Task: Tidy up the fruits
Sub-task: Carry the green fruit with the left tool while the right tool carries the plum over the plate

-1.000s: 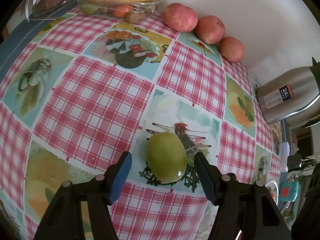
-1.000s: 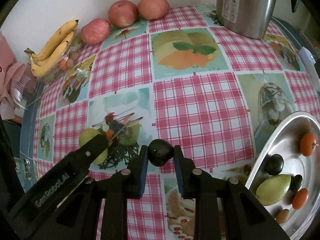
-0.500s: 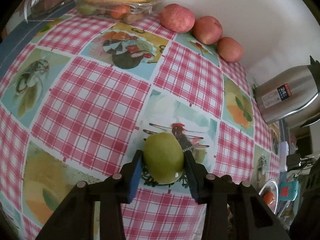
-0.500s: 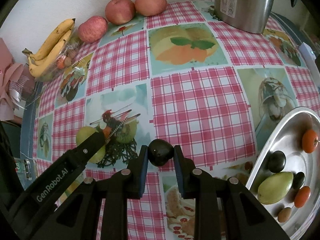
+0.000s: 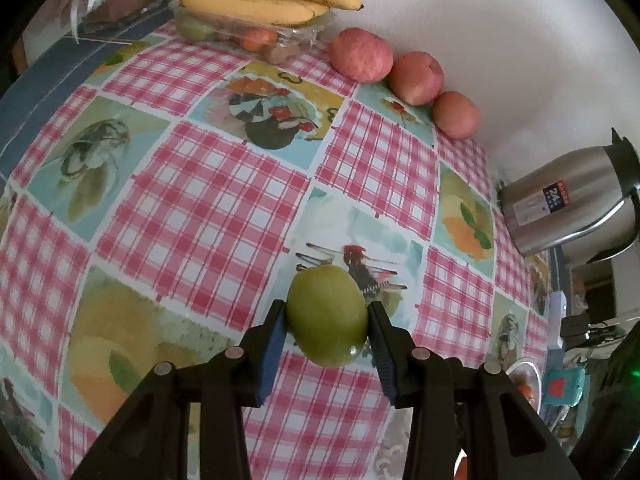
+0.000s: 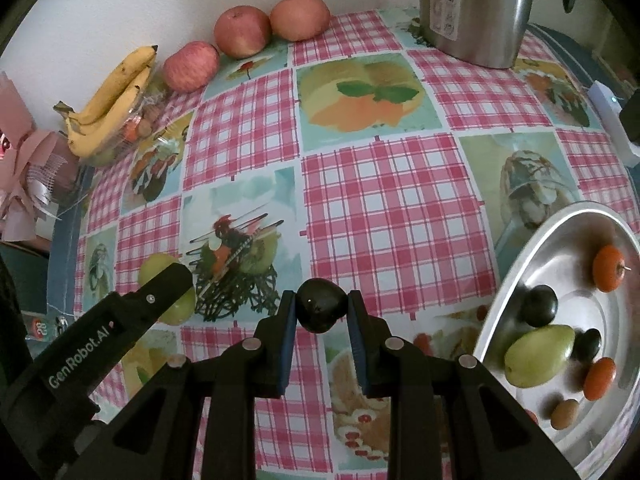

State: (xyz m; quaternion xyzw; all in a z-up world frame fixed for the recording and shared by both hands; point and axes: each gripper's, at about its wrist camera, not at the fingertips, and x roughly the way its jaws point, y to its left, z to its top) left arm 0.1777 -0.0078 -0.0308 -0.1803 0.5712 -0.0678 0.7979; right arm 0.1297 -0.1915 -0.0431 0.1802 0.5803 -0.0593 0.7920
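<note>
Fruits fill both my grippers: a green mango-like fruit (image 5: 327, 316) sits clamped between the fingers of my left gripper (image 5: 327, 334), its long axis pointing away from me, just above or on the surface (image 5: 208, 216) — I cannot tell which. My right gripper (image 6: 321, 314) grips a small dark fruit (image 6: 322, 309) above the checked cloth. The steel tray (image 6: 560, 240) lies to the right, nearer my right gripper; it already holds a green fruit (image 6: 538, 356), dark ones and orange ones. My left gripper would have to cross that way, past the right. Bananas (image 6: 112, 96) and three apples (image 6: 242, 31) line the far wall, a steel flask (image 6: 476, 8) beside them.
</note>
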